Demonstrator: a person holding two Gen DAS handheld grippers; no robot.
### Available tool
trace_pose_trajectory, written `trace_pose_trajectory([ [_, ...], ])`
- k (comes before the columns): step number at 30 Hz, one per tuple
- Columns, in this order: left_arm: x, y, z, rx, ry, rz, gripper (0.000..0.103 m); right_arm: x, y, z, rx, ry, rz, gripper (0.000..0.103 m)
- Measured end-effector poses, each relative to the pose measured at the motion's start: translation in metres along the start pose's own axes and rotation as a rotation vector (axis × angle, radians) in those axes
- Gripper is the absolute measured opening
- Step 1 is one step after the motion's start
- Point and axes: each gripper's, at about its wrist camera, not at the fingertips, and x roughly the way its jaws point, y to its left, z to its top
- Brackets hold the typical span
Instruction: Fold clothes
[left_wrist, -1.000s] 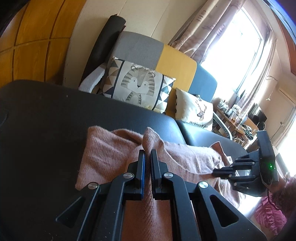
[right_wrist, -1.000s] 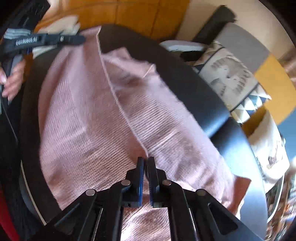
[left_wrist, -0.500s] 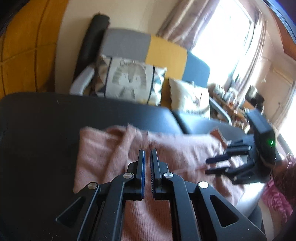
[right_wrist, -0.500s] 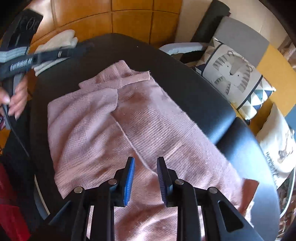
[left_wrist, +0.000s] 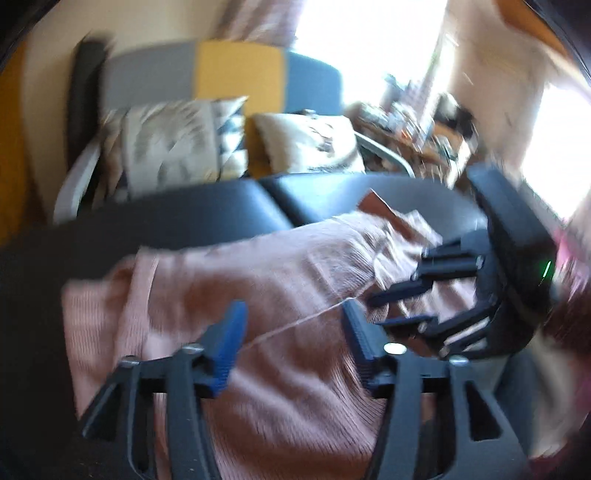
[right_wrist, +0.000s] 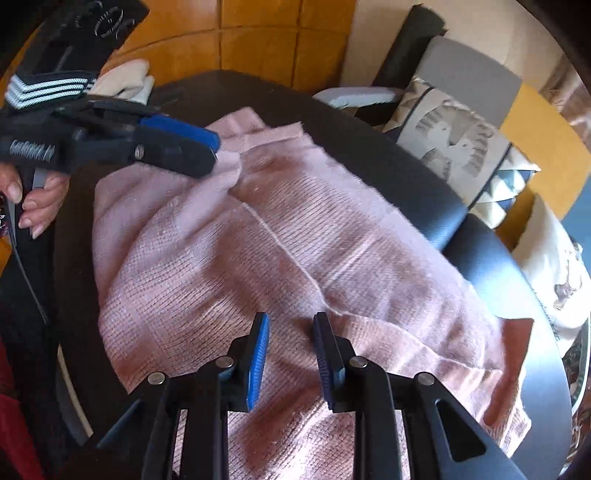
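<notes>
One pink knitted garment (right_wrist: 280, 266) only, spread flat and partly folded over the black padded bench (right_wrist: 436, 206), filling the middle of the right wrist view and the lower centre of the blurred left wrist view. Soft, light, limp by the look of it; likely to stretch and sag if lifted by a single point, unlikely to slip on the ribbed pads. Raised seam running diagonally from upper left to lower centre. Right tool (right_wrist: 291, 332) at the bottom of its frame, jaws partly apart, nothing pinched, seam end just ahead. Left tool (left_wrist: 291, 325) with jaws just opening wide, nothing between them but cloth lying beneath; seen at upper left in the other view near the folded top edge. Best hold judged to be at hem corners or along a folded edge, both tools together, pinching every layer.
</notes>
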Motion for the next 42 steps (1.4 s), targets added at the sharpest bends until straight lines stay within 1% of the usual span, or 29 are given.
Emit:
trace_pose_trajectory([
  [2,0.014,-0.017,-0.001,0.112,0.046,0.031,0.064,-0.008,-0.005,-0.005,0.062,-0.044,-0.047,0.024],
  [4,0.025,-0.025,-0.006,0.166,0.077,0.050,0.064,-0.015,-0.013,-0.016,0.158,-0.075,-0.066,0.024],
  [6,0.035,-0.029,-0.015,0.176,0.090,0.065,0.063,-0.021,-0.021,-0.028,0.262,-0.103,-0.076,0.024],
  [7,0.038,-0.028,-0.019,0.167,0.094,0.058,0.063,-0.024,-0.025,-0.033,0.314,-0.117,-0.081,0.024],
  [9,0.040,-0.024,-0.026,0.119,0.090,0.004,0.039,-0.028,-0.028,-0.046,0.402,-0.145,-0.072,0.024],
  [10,0.042,-0.023,-0.028,0.100,0.093,0.005,0.021,-0.029,-0.029,-0.052,0.443,-0.160,-0.065,0.024],
  [11,0.042,-0.022,-0.030,0.086,0.093,0.006,0.016,-0.030,-0.031,-0.058,0.485,-0.177,-0.053,0.024],
  [12,0.042,-0.023,-0.032,0.081,0.090,0.004,0.013,-0.030,-0.032,-0.063,0.527,-0.197,-0.036,0.025],
  [13,0.040,-0.024,-0.035,0.079,0.086,-0.004,0.005,-0.031,-0.034,-0.068,0.569,-0.216,-0.020,0.026],
  [15,0.037,-0.026,-0.038,0.073,0.078,-0.017,0.004,-0.032,-0.036,-0.078,0.652,-0.255,0.013,0.026],
  [17,0.033,-0.029,-0.038,0.074,0.067,-0.012,0.003,-0.032,-0.039,-0.087,0.723,-0.288,0.042,0.026],
  [21,0.032,-0.034,-0.034,0.105,0.066,0.029,0.003,-0.029,-0.039,-0.097,0.781,-0.319,0.072,0.026],
  [24,0.038,-0.038,-0.029,0.132,0.076,0.093,0.009,-0.029,-0.037,-0.098,0.774,-0.346,0.103,0.026],
  [25,0.040,-0.038,-0.026,0.131,0.081,0.094,0.015,-0.029,-0.036,-0.097,0.765,-0.351,0.101,0.026],
  [26,0.041,-0.039,-0.023,0.126,0.081,0.088,0.024,-0.029,-0.036,-0.095,0.758,-0.352,0.096,0.026],
  [27,0.042,-0.039,-0.020,0.122,0.077,0.080,0.030,-0.029,-0.035,-0.094,0.751,-0.353,0.090,0.026],
  [28,0.042,-0.041,-0.018,0.122,0.067,0.075,0.040,-0.028,-0.036,-0.094,0.752,-0.354,0.089,0.026],
  [29,0.042,-0.043,-0.014,0.133,0.052,0.083,0.046,-0.026,-0.037,-0.095,0.762,-0.355,0.094,0.026],
  [30,0.043,-0.046,-0.011,0.152,0.035,0.099,0.049,-0.023,-0.037,-0.097,0.777,-0.356,0.103,0.026],
  [31,0.044,-0.049,-0.007,0.171,0.018,0.115,0.057,-0.020,-0.038,-0.100,0.795,-0.356,0.113,0.026],
  [32,0.046,-0.052,-0.004,0.191,0.010,0.124,0.061,-0.017,-0.039,-0.103,0.811,-0.358,0.123,0.026],
  [34,0.055,-0.057,-0.003,0.241,0.036,0.101,0.061,-0.014,-0.039,-0.108,0.829,-0.369,0.137,0.026],
  [36,0.067,-0.064,-0.005,0.289,0.088,0.067,0.060,-0.011,-0.039,-0.112,0.844,-0.390,0.149,0.026],
  [37,0.071,-0.067,-0.008,0.305,0.105,0.041,0.043,-0.011,-0.039,-0.114,0.848,-0.404,0.153,0.026],
  [38,0.072,-0.070,-0.011,0.311,0.111,0.020,0.016,-0.012,-0.039,-0.116,0.853,-0.415,0.155,0.026],
  [40,0.074,-0.075,-0.016,0.314,0.108,0.024,0.014,-0.013,-0.039,-0.119,0.860,-0.432,0.160,0.026],
  [41,0.073,-0.075,-0.018,0.300,0.100,0.024,0.010,-0.013,-0.039,-0.120,0.864,-0.442,0.162,0.026],
  [42,0.072,-0.072,-0.018,0.277,0.099,0.016,0.009,-0.014,-0.039,-0.122,0.867,-0.450,0.164,0.026],
])
